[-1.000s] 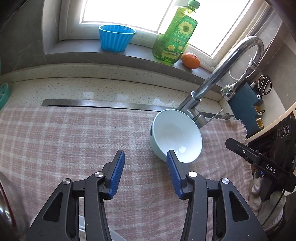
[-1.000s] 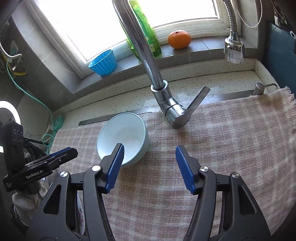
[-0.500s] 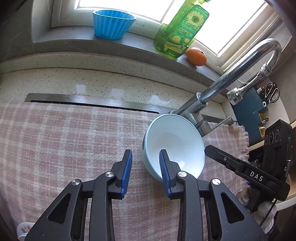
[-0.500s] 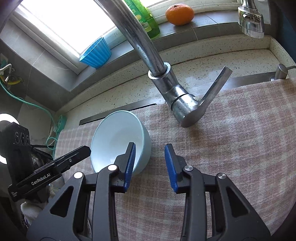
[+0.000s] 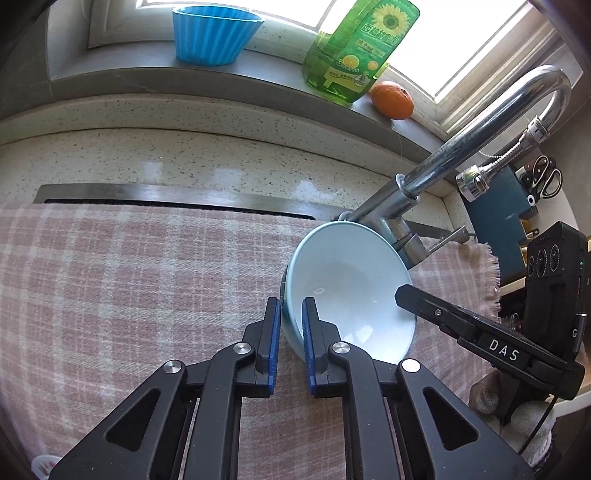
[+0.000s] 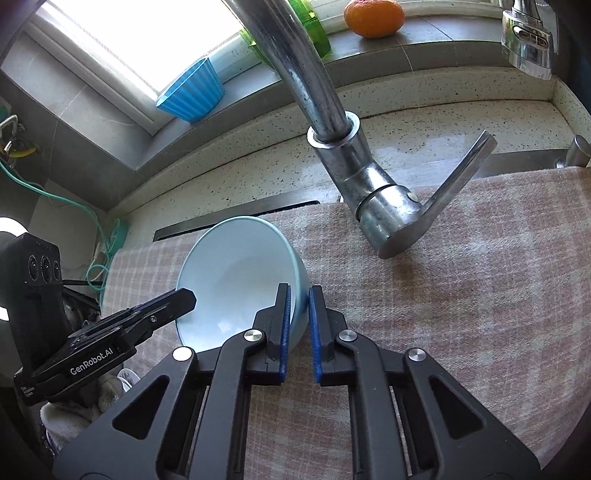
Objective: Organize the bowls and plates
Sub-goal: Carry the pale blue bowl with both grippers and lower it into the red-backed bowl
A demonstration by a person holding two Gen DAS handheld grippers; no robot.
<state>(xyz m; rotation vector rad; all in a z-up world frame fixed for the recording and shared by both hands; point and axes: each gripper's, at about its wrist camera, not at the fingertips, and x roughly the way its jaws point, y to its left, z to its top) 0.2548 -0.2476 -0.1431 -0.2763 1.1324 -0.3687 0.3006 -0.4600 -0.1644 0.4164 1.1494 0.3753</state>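
Strong daylight enters through the far window (image 5: 424,40), which is blown out to white. It leaves glare on the faucet (image 6: 306,77) and a sheen on the counter (image 5: 221,162). Both views are sharp, with heavy fisheye bending and dark vignetted corners. The near cloth (image 6: 480,314) is evenly lit.

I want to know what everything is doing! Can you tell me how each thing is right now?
Bowl: empty, tilted, pinched at both rim sides.
Left gripper: shut on bowl.
Right gripper: shut on bowl.
Tap: no water running.
Cloth: spread flat.
Blue cup: upright on sill.
Bottle: upright on sill.
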